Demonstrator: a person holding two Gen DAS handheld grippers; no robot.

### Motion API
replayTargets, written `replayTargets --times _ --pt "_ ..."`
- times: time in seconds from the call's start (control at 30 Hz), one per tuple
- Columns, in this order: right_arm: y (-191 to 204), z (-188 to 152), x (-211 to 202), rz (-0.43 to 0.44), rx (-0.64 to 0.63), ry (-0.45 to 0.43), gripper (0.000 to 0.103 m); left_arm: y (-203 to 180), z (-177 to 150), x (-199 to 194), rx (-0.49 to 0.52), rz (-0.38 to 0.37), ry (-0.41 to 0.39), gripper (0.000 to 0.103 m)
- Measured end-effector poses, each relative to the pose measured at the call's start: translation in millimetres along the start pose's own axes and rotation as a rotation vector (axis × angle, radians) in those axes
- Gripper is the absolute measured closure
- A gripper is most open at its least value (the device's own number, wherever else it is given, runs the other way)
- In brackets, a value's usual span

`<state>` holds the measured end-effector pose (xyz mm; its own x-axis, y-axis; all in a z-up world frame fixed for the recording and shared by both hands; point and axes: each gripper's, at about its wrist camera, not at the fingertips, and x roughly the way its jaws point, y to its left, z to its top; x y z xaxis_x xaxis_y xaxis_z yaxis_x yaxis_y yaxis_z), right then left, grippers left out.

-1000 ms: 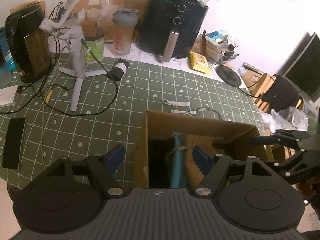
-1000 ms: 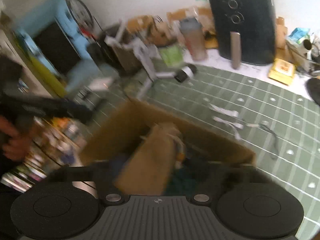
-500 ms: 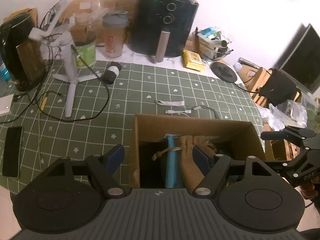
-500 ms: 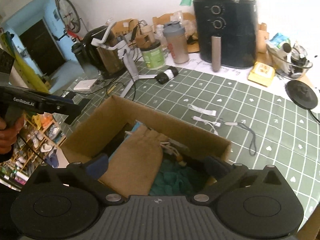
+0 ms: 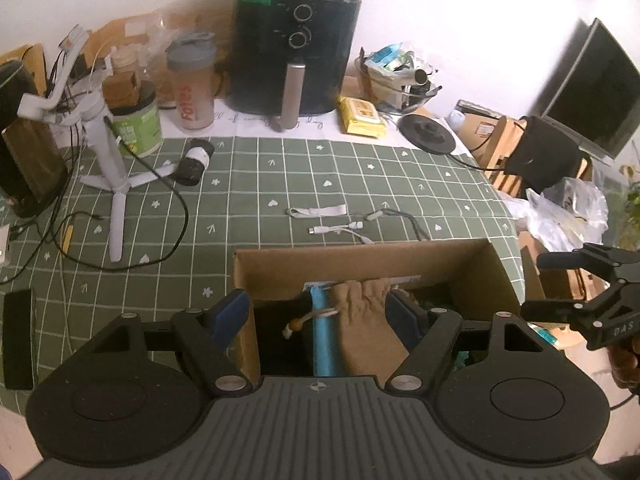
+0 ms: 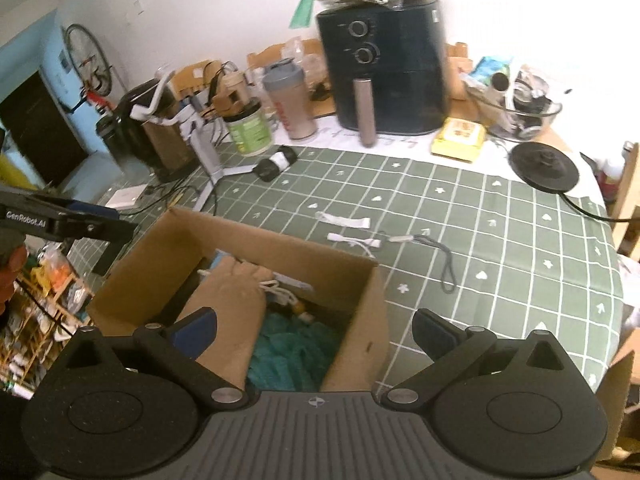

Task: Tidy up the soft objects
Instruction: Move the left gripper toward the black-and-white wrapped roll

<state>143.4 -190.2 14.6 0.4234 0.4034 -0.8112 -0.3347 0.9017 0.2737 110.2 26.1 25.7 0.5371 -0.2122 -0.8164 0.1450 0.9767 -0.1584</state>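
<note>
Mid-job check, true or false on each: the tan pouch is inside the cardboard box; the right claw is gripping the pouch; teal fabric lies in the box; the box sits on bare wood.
1. The tan pouch is inside the cardboard box. True.
2. The right claw grips the pouch. False: it is open and holds nothing.
3. Teal fabric lies in the box. True.
4. The box sits on bare wood. False: it sits on a green grid tablecloth.

light: warm indoor, dim | glare: white wall (image 5: 460,12) blown out upper right | shadow: cardboard box (image 6: 328,256) interior dark | blur: slight softness in right view | distortion: strong fisheye bending, dark vignetted corners
</note>
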Motion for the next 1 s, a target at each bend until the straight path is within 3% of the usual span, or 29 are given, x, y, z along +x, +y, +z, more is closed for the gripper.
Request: replayTargets --times 0.37,1.0 --pt "-11 10 1 -0.059 0.027 -0.025 0.000 7 22 10 0.039 0.018 -0.063 0.029" --pt "-19 78 16 -0.176 0.010 -0.120 0.000 35 93 61 0.102 0.058 -0.112 0.029"
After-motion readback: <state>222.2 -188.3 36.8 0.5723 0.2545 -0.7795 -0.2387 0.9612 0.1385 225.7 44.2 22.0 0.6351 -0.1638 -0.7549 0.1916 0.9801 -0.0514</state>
